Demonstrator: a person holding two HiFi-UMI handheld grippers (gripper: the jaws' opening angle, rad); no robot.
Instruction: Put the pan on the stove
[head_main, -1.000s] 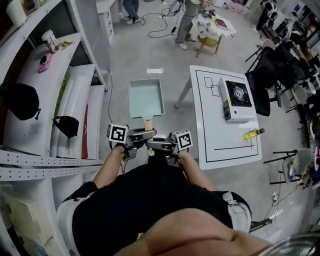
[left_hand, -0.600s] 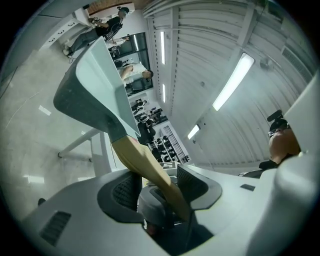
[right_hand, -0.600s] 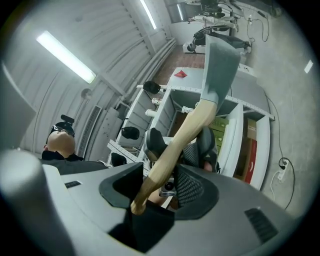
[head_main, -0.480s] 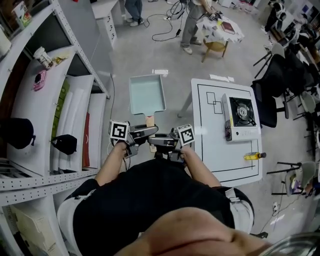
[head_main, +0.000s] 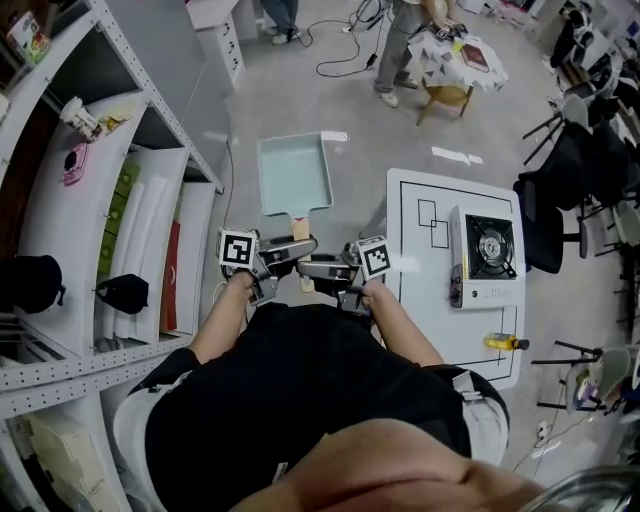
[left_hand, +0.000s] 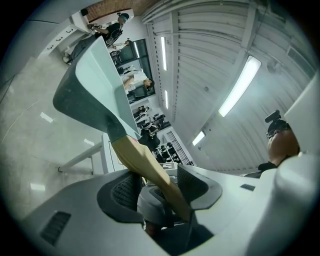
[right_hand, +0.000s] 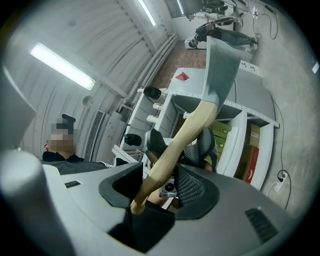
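A pale teal rectangular pan (head_main: 293, 175) with a wooden handle (head_main: 300, 228) hangs level in the air in front of me, above the floor. My left gripper (head_main: 290, 250) and right gripper (head_main: 316, 268) meet at the handle from either side, both shut on it. In the left gripper view the handle (left_hand: 150, 170) runs between the pads up to the pan (left_hand: 95, 85). The right gripper view shows the same handle (right_hand: 175, 145) between its pads, with the pan (right_hand: 220, 55) above. The portable gas stove (head_main: 488, 255) stands on the white table (head_main: 425, 320) to my right, apart from the pan.
White shelving (head_main: 150, 230) with bags and boxes runs along my left. A small yellow object (head_main: 500, 342) lies on the table near the stove. A small table and people's legs are at the far end of the floor. Chairs crowd the right edge.
The pan stays in both grippers. In the head view the table and stove have slid down and nearer, and the shelving has shifted as I move forward.
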